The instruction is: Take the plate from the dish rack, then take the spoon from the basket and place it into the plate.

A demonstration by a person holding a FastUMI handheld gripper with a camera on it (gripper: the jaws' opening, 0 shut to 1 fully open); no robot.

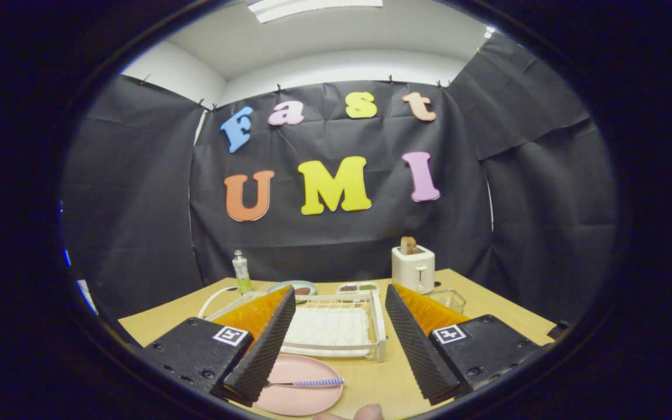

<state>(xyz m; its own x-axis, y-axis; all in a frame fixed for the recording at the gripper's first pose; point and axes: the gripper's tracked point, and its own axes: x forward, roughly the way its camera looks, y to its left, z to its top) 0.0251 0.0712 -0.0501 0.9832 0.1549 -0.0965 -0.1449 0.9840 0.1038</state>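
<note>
Spoon (308, 383) lies across the plate (301, 394), between the claw (336, 373) fingers, nearer the left one. Claw stands open, empty. We judge the spoon light, stiff, slippery: grip mid-handle. Rack (336, 326) sits just ahead.

My jaws stand wide apart, nothing clamped between them. My gripper (336, 344) is held level above the counter, facing forward, with the two fingers splayed out to either side. Left finger (266, 344) and right finger (415, 344) both hang free, touching nothing. A fingertip of a person's hand (365, 413) shows below, between the two fingers.
</note>
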